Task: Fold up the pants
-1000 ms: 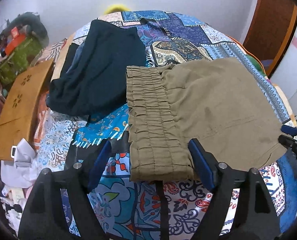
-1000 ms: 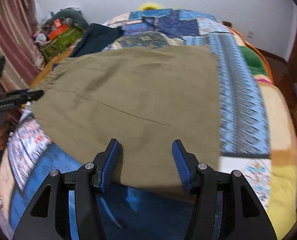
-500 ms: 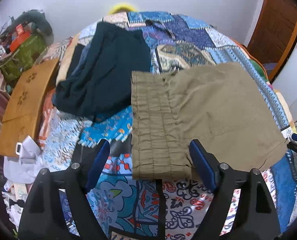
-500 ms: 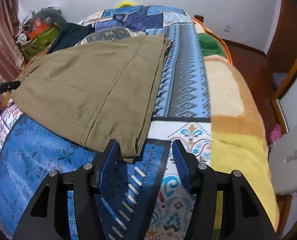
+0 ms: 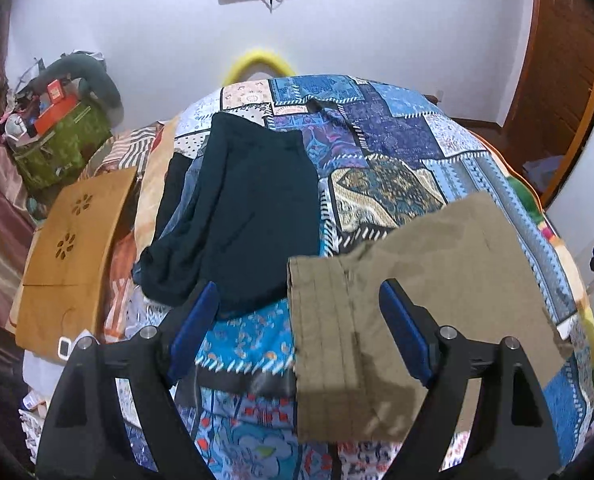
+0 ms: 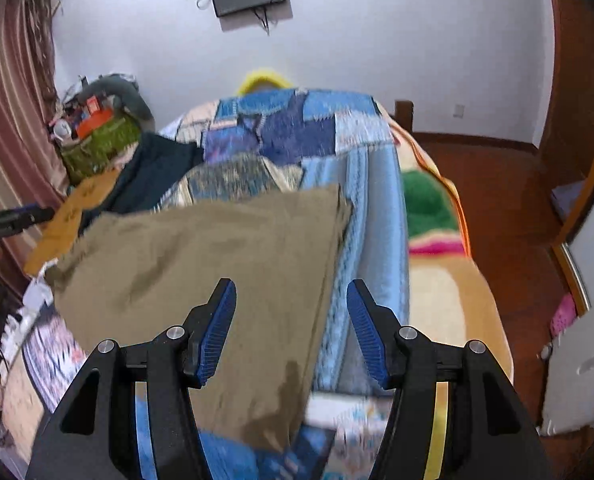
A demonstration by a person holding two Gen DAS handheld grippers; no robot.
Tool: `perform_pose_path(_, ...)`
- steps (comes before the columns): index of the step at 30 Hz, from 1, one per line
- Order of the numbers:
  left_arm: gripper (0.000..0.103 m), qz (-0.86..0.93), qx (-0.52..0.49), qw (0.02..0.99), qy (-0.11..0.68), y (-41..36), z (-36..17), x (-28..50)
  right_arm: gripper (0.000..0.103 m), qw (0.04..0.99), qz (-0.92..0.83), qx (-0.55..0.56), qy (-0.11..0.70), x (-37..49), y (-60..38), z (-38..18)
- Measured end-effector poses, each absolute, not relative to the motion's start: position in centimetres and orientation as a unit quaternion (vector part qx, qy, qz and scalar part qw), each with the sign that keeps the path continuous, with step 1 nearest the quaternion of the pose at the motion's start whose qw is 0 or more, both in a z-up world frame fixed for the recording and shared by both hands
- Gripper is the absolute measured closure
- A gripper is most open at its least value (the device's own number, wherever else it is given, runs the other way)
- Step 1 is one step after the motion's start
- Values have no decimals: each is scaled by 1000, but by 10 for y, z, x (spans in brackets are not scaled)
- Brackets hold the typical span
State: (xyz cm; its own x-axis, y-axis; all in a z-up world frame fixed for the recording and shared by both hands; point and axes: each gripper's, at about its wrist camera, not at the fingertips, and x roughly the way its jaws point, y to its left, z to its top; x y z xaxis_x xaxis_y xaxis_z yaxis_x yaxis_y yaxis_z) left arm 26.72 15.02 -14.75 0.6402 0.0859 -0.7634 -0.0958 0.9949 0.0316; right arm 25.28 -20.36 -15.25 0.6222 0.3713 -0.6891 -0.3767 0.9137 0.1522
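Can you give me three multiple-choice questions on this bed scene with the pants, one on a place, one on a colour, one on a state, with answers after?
1. Where does the dark garment lie relative to the olive pants in the left wrist view?
A. to their left
B. on top of them
C. under them

2. What colour are the pads of the right gripper?
A. red
B. blue
C. yellow

3. How are the left gripper and its jaws?
A. clamped on the waistband
C. holding the dark garment
B. open, holding nothing

Answers: 1 A, it lies on the quilt left of the pants' gathered waistband. 2 B, both ribbed pads are blue. 3 B, the jaws stand wide apart above the cloth.
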Motion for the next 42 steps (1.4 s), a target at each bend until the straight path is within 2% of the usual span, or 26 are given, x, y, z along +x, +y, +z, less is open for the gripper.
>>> perform_pose_path(10, 19, 42, -15, 889, 456, 158, -179, 322, 48, 899, 216, -31, 379, 319, -180, -161)
perform_pose_path(20, 19, 20, -46, 858, 511, 171, -233, 356, 48, 872, 199, -12, 448, 412, -164, -223)
perform_pose_path(25, 19, -1, -78, 852, 517, 179, -244, 359, 48, 858, 188, -6, 477, 444, -158, -251)
perform_pose_path(27, 19, -5, -89, 851, 518, 182, -247, 359, 52, 852, 185, -9, 490, 453, -155, -261)
perform_pose_path(29, 20, 1, -93, 852, 515, 184, -248, 357, 65, 846, 184, -10, 501, 459, -154, -270)
perform_pose_path(30, 22, 14, -94, 856, 508, 185, -248, 356, 68, 846, 182, -12, 502, 459, -154, -272)
perform_pose_path(32, 30, 38, -100, 863, 493, 189, -246, 351, 83, 846, 177, -16, 502, 460, -155, -273)
perform_pose_path(33, 30, 48, -108, 865, 487, 191, -246, 349, 87, 846, 174, -22, 504, 460, -155, -275)
perform_pose_path(37, 31, 72, -131, 865, 479, 198, -251, 344, 92, 843, 173, -21, 509, 463, -158, -280)
perform_pose_path(42, 31, 69, -115, 862, 488, 194, -245, 345, 92, 842, 166, -35, 512, 465, -154, -280)
